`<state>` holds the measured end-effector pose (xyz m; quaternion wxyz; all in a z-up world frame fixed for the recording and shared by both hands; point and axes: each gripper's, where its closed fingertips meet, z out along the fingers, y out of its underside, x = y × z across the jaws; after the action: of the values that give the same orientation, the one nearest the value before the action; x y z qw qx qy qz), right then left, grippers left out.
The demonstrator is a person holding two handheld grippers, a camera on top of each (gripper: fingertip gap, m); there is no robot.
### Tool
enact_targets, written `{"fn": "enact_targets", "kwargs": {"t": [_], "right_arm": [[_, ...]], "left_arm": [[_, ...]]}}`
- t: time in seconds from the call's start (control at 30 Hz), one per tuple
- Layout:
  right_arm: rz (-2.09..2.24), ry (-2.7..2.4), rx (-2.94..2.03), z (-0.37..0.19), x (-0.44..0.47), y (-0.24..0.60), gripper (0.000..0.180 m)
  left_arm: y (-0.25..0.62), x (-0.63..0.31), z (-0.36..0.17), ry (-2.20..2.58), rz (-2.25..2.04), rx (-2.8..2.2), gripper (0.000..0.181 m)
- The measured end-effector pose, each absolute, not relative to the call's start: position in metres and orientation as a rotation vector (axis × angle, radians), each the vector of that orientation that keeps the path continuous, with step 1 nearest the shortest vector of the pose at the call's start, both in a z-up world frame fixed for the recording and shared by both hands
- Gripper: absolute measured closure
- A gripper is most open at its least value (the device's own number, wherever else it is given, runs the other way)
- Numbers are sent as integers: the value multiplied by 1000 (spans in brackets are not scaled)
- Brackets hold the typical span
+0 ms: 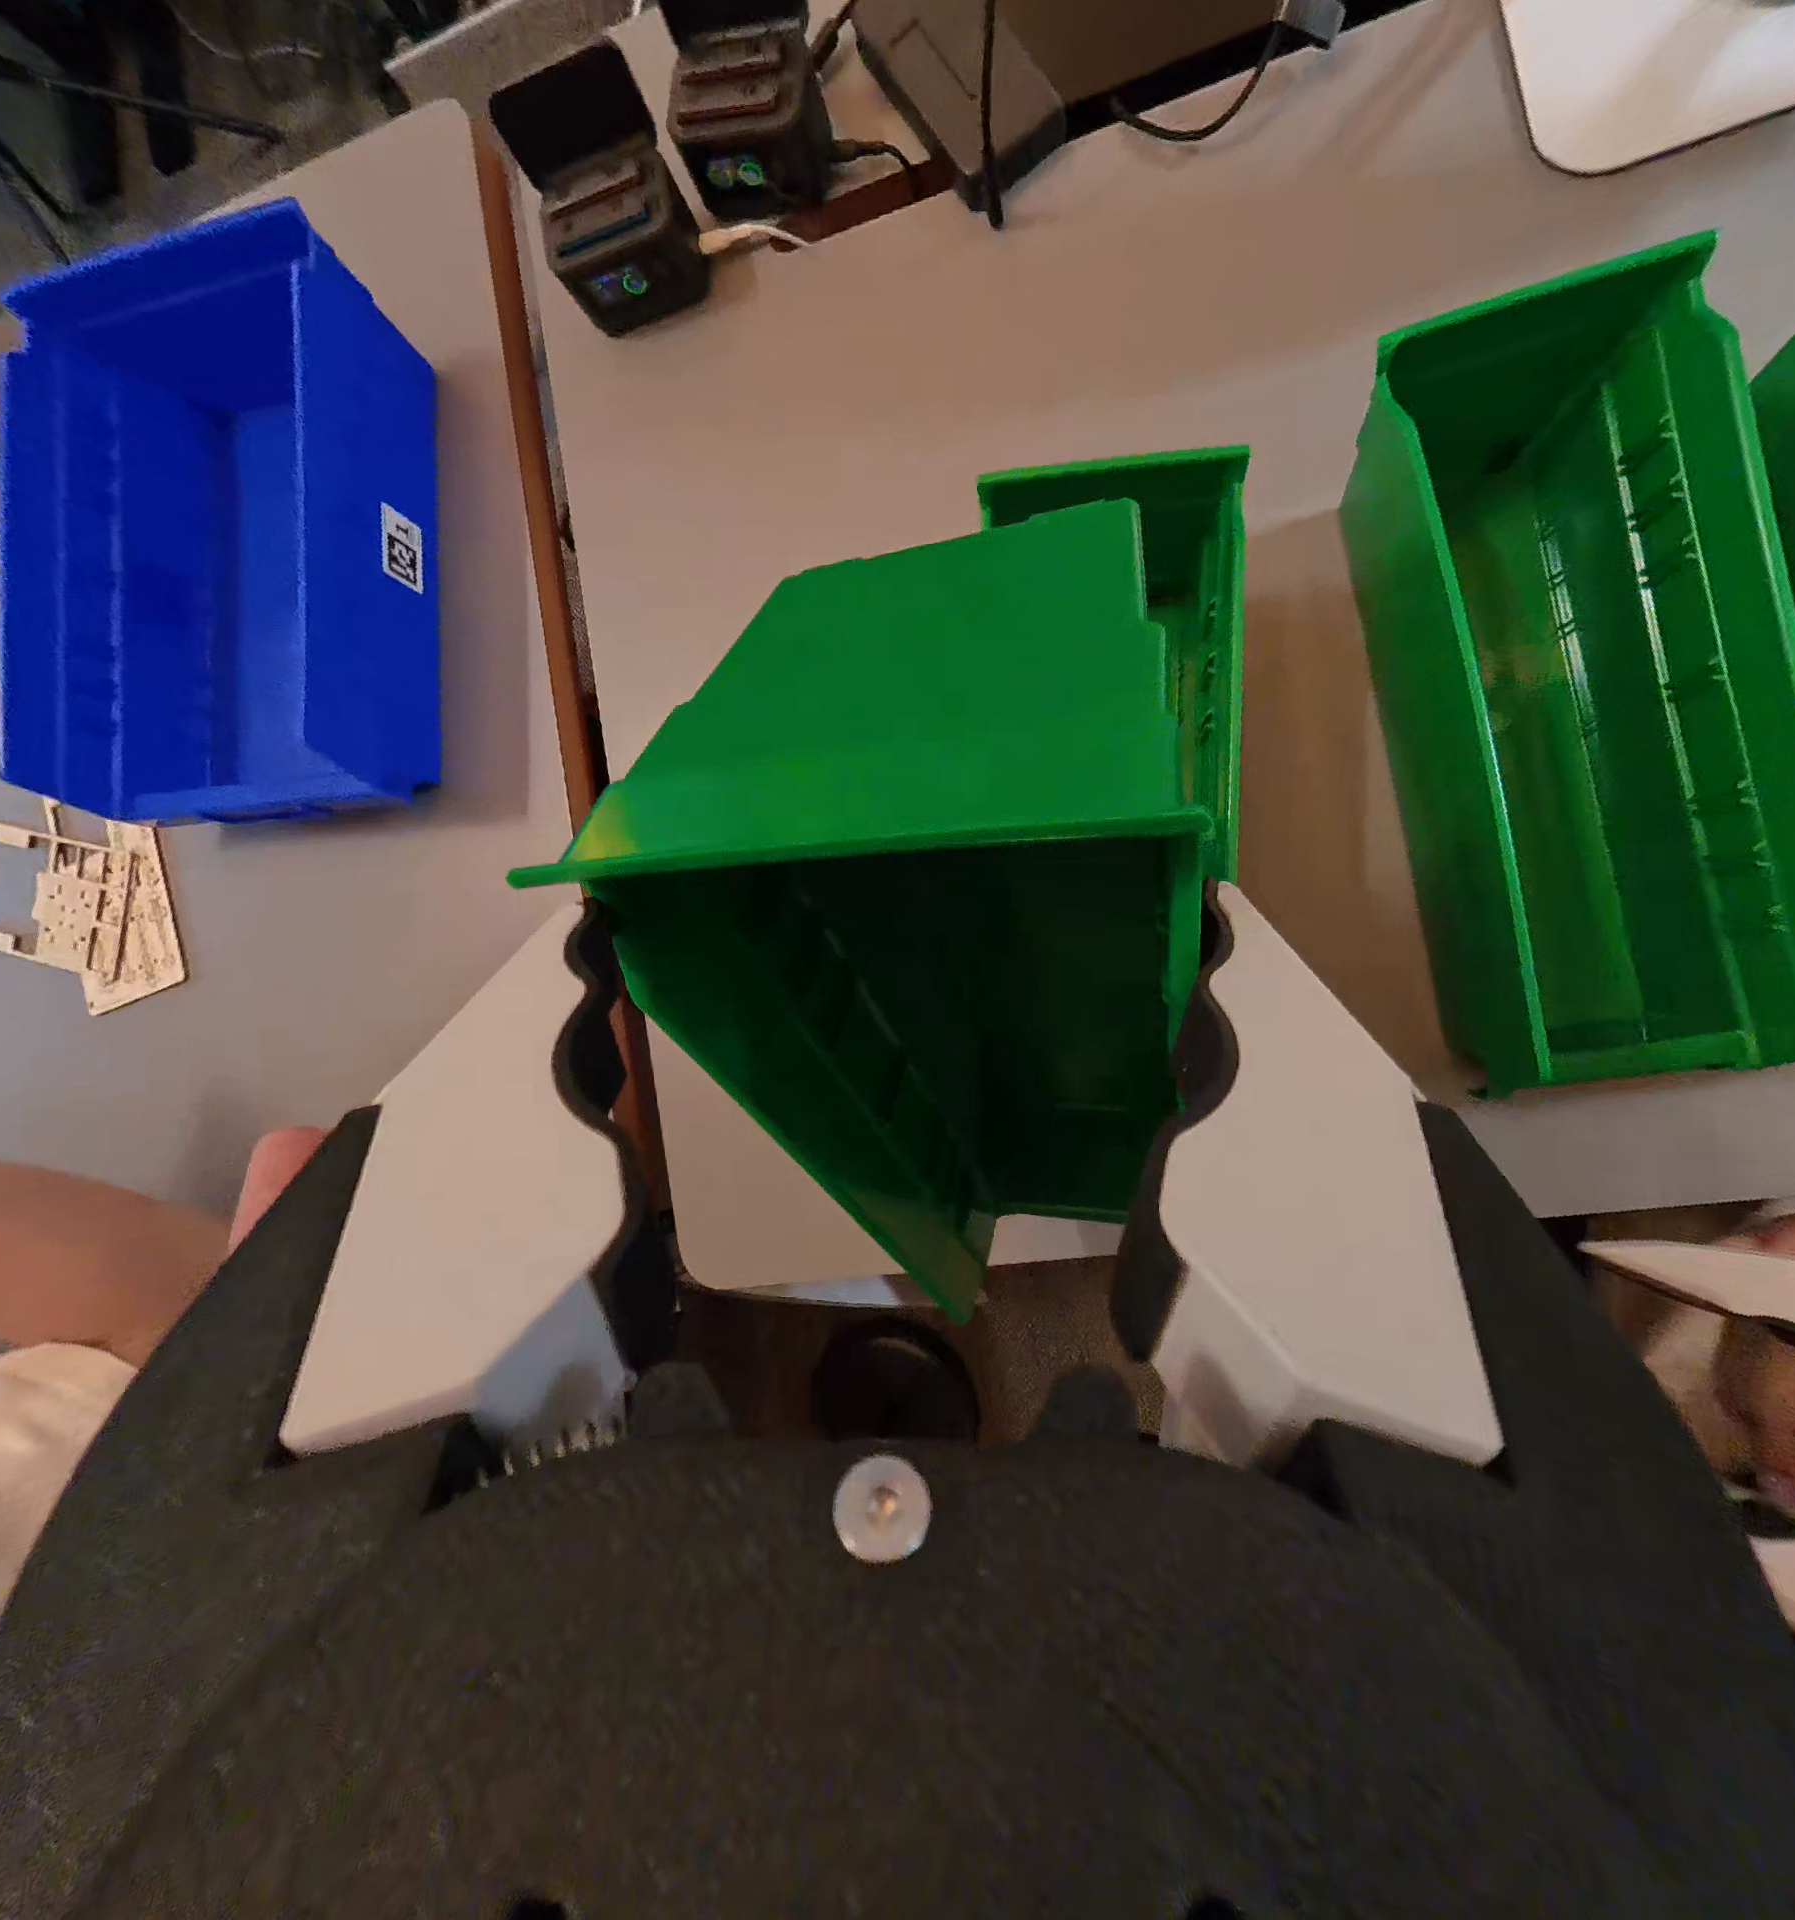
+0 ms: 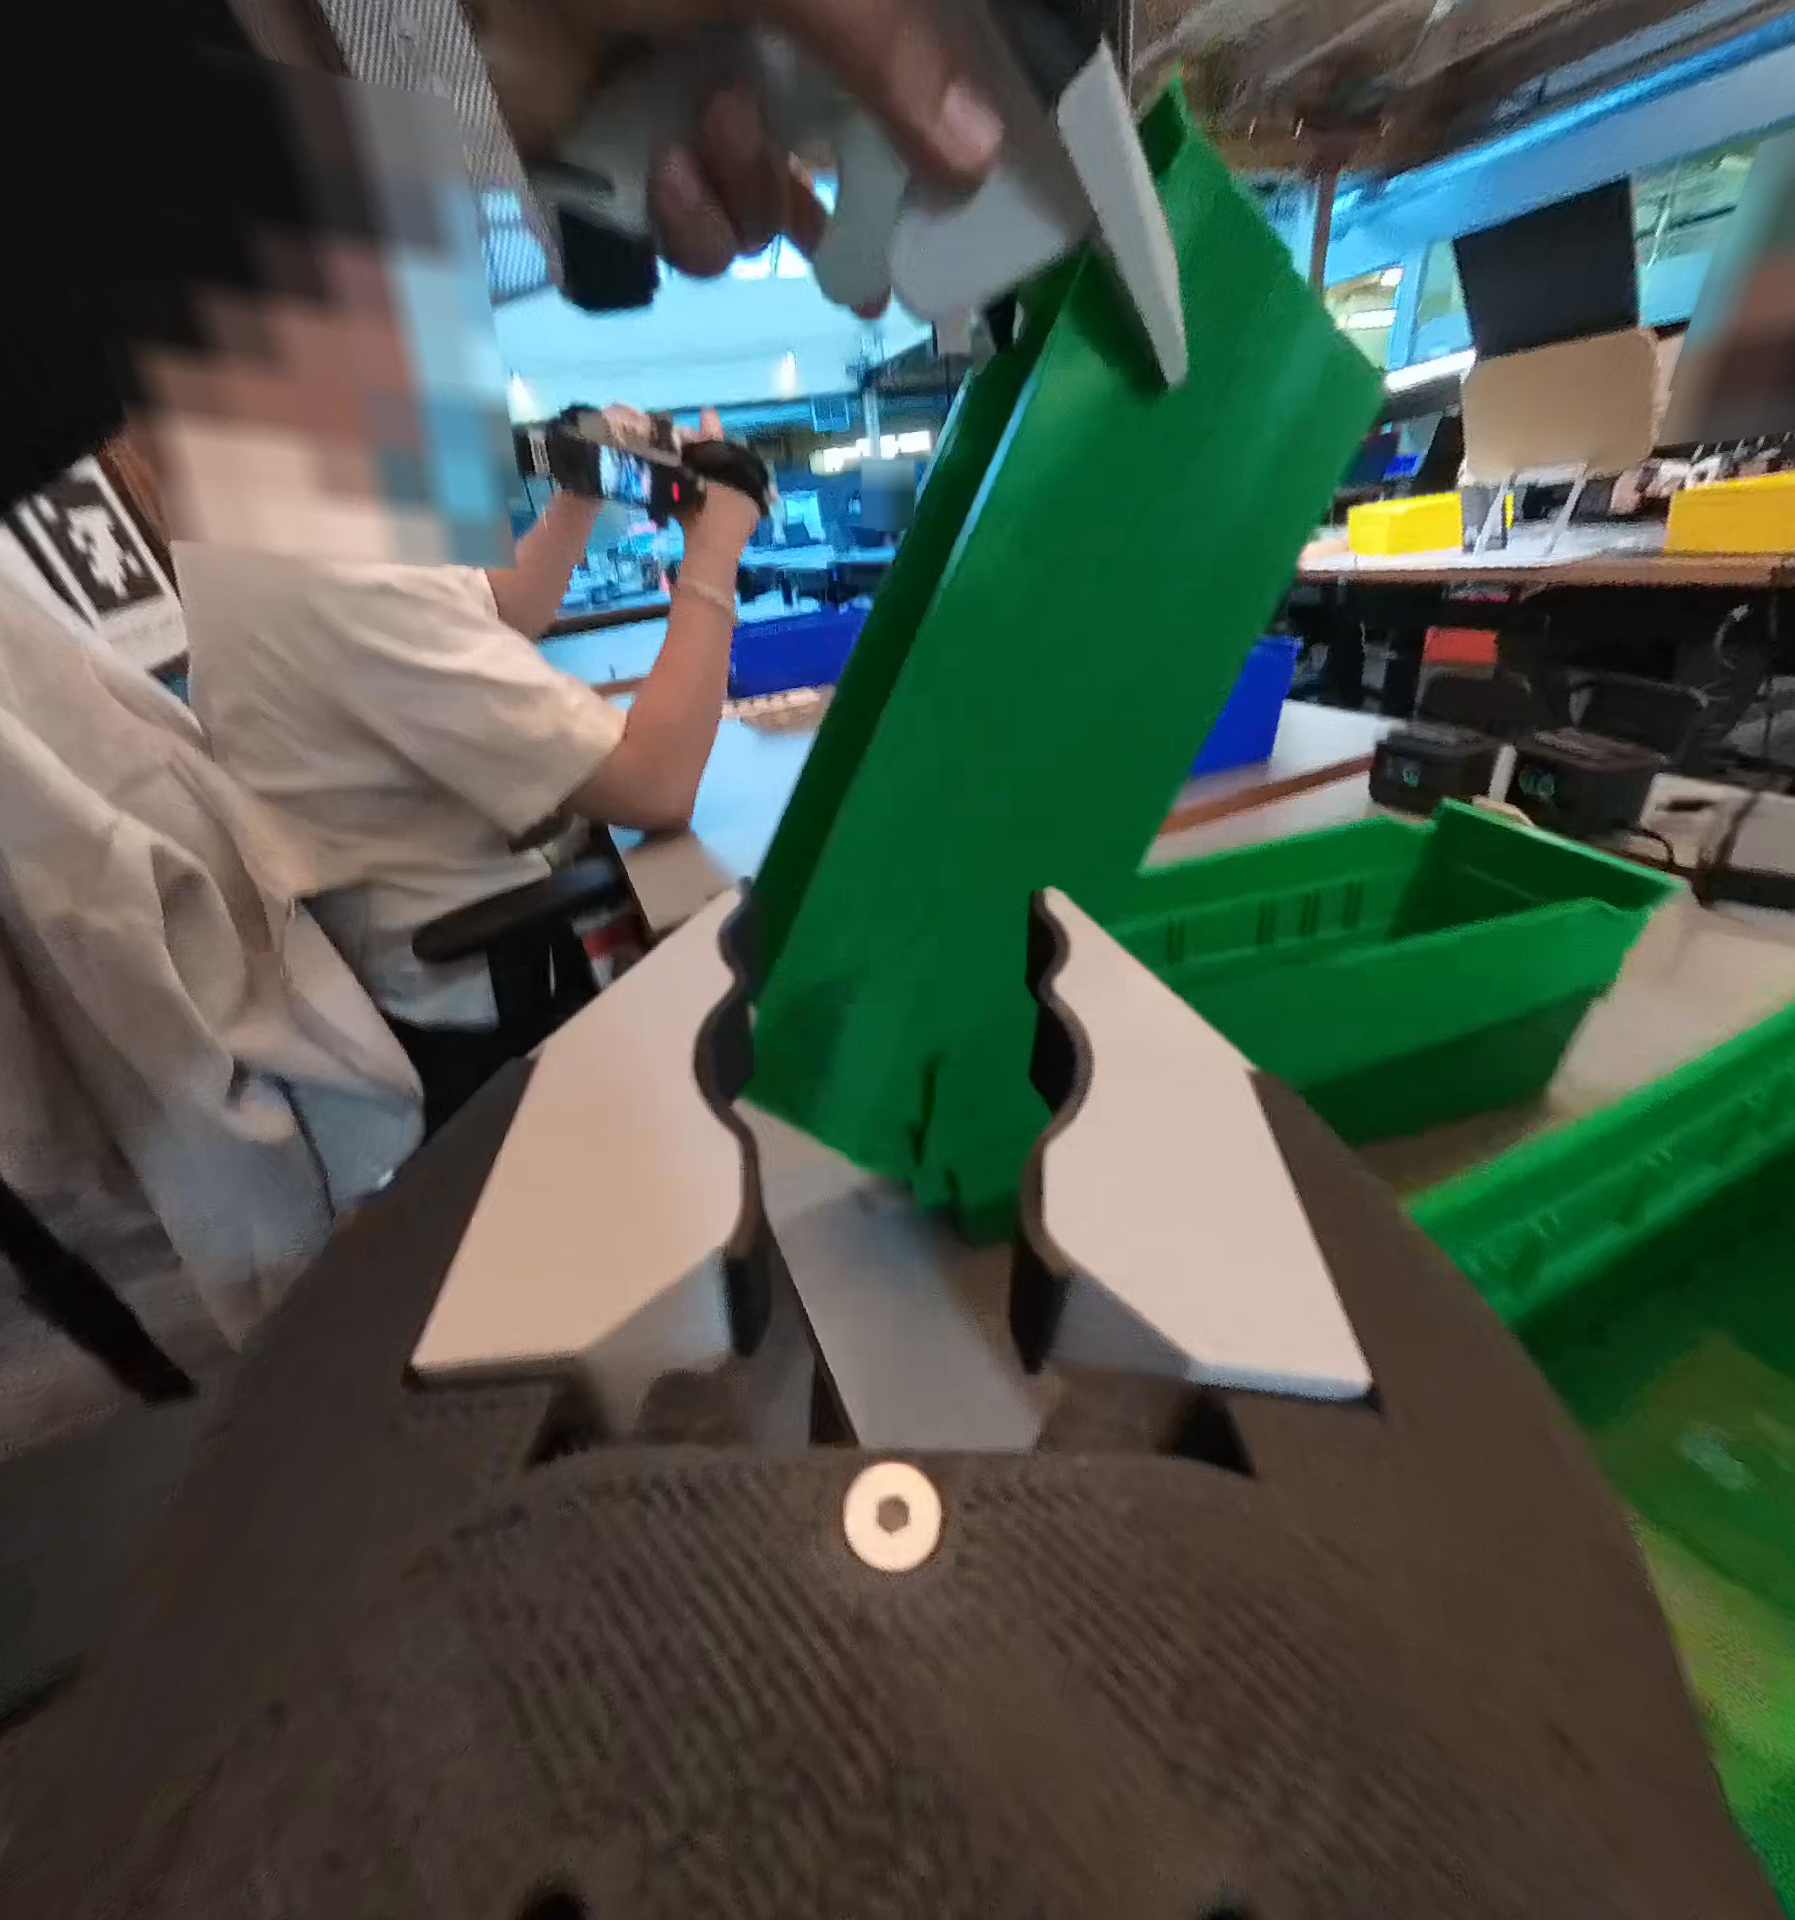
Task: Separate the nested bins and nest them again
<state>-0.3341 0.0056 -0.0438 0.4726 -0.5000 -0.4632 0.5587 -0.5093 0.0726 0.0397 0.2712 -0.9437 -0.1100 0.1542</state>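
A grey worktable [image 1: 820, 416] is carrying separated green bins [image 1: 1558, 665]; the left gripper [image 1: 893, 997] is pinching a tilted green bin [image 1: 924, 727] above it, the right gripper [image 2: 888, 1049] spreading around its lower end; re-nesting seems underway, calling for levelling it over an open bin

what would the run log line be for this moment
phase: bin lifted | held: green bin tilted above table | left gripper: on its near end | right gripper: at other end | second green bin: on table
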Motion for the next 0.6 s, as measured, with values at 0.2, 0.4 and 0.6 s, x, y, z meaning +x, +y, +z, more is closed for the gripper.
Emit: {"fn": "enact_targets", "kwargs": {"t": [0.2, 0.4, 0.6], "right_arm": [[1103, -1128, -1311, -43, -411, 0, 73], [1068, -1174, -1421, -70, -436, 7, 108], [1115, -1233, -1458, -73, -432, 13, 127]], "left_arm": [[66, -507, 43, -357, 431, -2447, 72], [69, -502, 43, -332, 443, -2437, 71], [80, -496, 39, -270, 486, -2414, 67]]}}
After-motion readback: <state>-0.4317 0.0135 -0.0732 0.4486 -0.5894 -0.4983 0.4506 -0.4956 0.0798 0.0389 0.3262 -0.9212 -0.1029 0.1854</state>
